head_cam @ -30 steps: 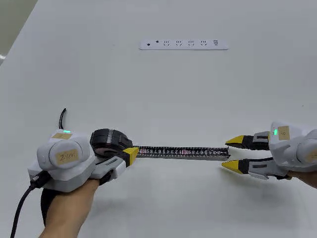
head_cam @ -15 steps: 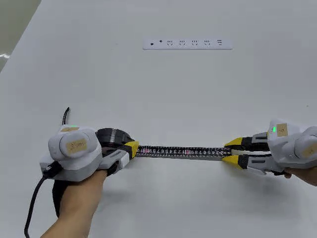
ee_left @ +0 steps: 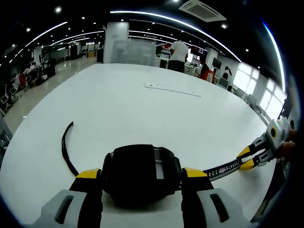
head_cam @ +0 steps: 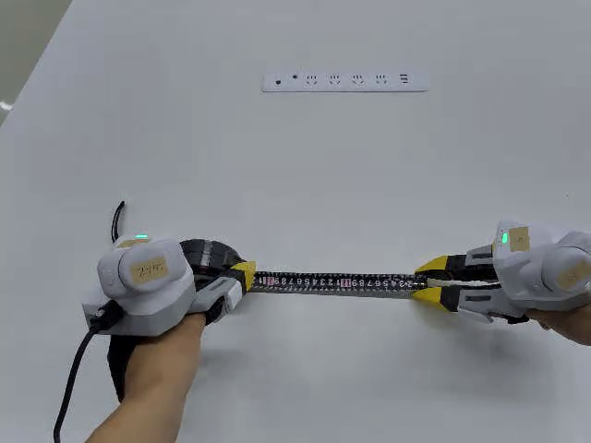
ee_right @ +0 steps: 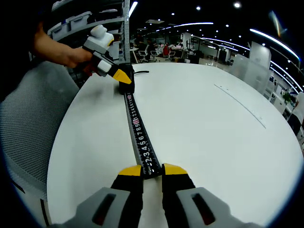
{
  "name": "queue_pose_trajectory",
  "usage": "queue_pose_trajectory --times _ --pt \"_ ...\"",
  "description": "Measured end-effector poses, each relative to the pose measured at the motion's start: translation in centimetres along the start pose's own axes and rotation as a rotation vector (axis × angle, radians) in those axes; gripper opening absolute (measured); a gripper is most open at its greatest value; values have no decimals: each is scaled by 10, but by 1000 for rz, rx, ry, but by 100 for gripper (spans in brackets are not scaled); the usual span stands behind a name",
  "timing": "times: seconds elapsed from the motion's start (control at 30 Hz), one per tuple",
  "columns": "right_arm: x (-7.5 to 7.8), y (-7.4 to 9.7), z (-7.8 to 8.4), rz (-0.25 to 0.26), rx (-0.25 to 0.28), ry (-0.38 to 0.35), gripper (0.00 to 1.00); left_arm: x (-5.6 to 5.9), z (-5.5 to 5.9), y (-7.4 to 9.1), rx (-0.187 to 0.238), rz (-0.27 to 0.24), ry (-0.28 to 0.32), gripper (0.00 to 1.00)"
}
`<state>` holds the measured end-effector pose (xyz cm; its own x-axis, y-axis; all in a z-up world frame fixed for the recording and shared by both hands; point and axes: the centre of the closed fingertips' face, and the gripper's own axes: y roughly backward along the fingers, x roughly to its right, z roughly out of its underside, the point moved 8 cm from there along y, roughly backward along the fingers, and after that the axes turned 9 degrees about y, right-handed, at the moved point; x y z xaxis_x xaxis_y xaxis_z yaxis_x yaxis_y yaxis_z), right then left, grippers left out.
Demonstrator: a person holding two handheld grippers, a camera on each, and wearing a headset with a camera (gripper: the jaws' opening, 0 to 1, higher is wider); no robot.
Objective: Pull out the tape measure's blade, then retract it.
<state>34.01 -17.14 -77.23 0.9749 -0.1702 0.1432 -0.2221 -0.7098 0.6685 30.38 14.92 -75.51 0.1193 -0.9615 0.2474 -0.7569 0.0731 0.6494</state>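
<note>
Left tool point(head_cam: 238, 280) clamped on case point(head_cam: 211, 256) at 8 o'clock on worktop point(head_cam: 323, 166). Blade point(head_cam: 337, 281) stretched from case toward 3 o'clock; right tool point(head_cam: 428, 281) closed on blade end at 4 o'clock. Power strip point(head_cam: 344, 82) lay at 12 o'clock, well apart

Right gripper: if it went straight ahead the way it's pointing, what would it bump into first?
Following the blade it grips, the right gripper would likely first meet the tape measure case, held by the left gripper.
</note>
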Motion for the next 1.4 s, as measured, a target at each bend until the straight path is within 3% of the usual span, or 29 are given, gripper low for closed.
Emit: queue_pose_trajectory --times 0.27,1.4 --pt "1 1 2 -2 -12 13 12 -1 1 1 -6 -12 -21 62" --pt "-1 0 -4 -11 -42 44 12 -4 0 1 -29 12 20 59"
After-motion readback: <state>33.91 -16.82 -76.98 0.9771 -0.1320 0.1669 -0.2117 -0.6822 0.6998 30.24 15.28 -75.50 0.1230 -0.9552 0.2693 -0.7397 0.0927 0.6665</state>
